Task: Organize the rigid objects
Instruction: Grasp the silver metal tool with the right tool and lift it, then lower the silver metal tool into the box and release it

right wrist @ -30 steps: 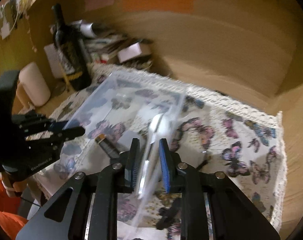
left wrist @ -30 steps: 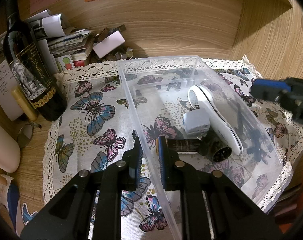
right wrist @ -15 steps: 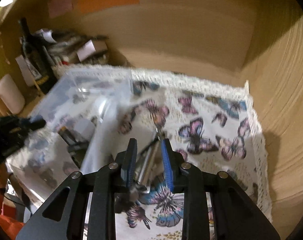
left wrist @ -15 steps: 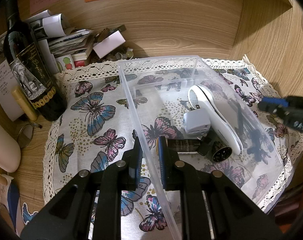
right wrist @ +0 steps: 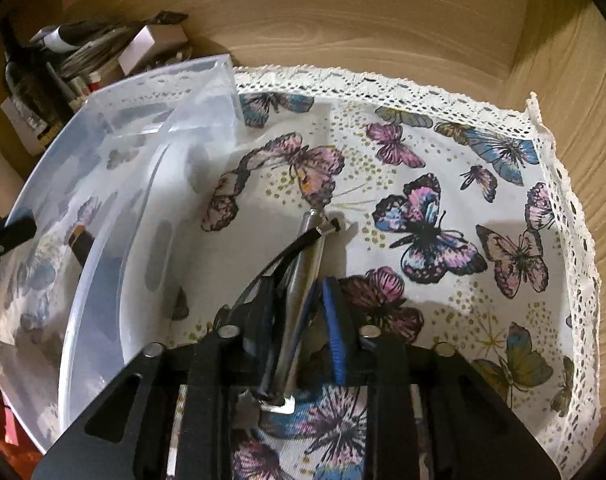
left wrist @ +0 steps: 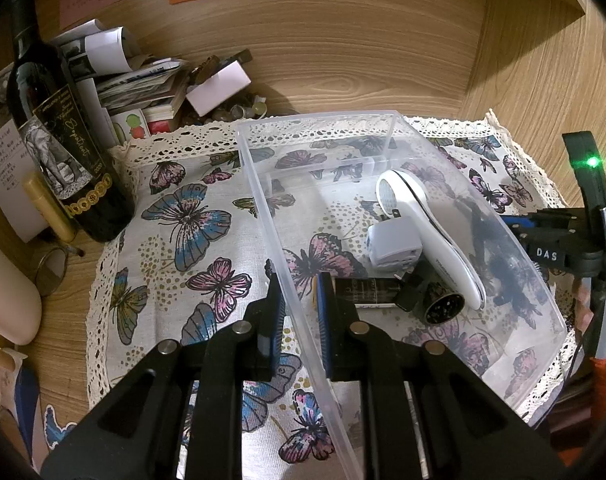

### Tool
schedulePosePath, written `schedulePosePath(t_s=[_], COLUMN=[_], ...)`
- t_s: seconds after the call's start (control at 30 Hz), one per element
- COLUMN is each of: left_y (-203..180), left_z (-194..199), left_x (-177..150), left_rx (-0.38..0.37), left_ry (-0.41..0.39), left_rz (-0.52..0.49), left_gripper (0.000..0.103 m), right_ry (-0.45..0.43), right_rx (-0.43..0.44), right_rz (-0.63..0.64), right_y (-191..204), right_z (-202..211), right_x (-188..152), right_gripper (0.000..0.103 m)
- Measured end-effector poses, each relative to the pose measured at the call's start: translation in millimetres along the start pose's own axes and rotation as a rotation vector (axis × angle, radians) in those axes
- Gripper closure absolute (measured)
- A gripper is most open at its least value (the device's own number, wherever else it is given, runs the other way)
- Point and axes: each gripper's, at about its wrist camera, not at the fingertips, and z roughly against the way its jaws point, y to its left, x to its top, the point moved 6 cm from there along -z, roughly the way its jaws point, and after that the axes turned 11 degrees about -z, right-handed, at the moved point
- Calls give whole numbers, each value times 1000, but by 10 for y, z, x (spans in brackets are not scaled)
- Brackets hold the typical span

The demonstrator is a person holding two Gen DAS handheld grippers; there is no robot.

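Item: clear plastic bin [left wrist: 383, 120] on the butterfly cloth [left wrist: 191, 216], its near wall standing between my left gripper [left wrist: 299, 296] fingers, narrow gap, contact not discernible. My right gripper [right wrist: 299, 304] straddled metal tongs [right wrist: 303, 276] lying on the cloth just beside the bin, their black-tipped arms [right wrist: 323, 230] almost together and holding nothing. I judged the slick, narrow tongs could twist or slip from an off-centre pinch and snag the cloth.

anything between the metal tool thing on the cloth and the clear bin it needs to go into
Only the bin's own side wall. The metal rod lies on the butterfly cloth between the right tool's fingers, just outside the clear bin. It must be lifted over that wall; nothing else visible intervenes.
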Motion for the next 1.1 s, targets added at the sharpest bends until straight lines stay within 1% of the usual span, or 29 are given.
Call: schedulePosePath(t_s=[0.17,0.4,0.57,0.73,0.93,1.1], left_y=[-3,-3,-5,-4,-5,-5], left_z=[1,1,1,1,1,1], left_x=[0,0,1,1,2,1], left_rx=[0,0,0,0,1,0], left_ry=[0,0,0,0,0,0], left_rz=[-1,-1,0,1,0,1], left_gripper=[89,89,89,89,89,89], right_ry=[-38,-120,-186,-233,-237,-185], right_rx=[-4,11,35,75,125,159], right_rz=[-2,-2,17,59,123,189], right_y=[-18,29,164,389,693,953], right_z=[105,417,678,871,916,769], right_x=[41,181,279,322,285,192], right_gripper=[89,89,89,89,89,89])
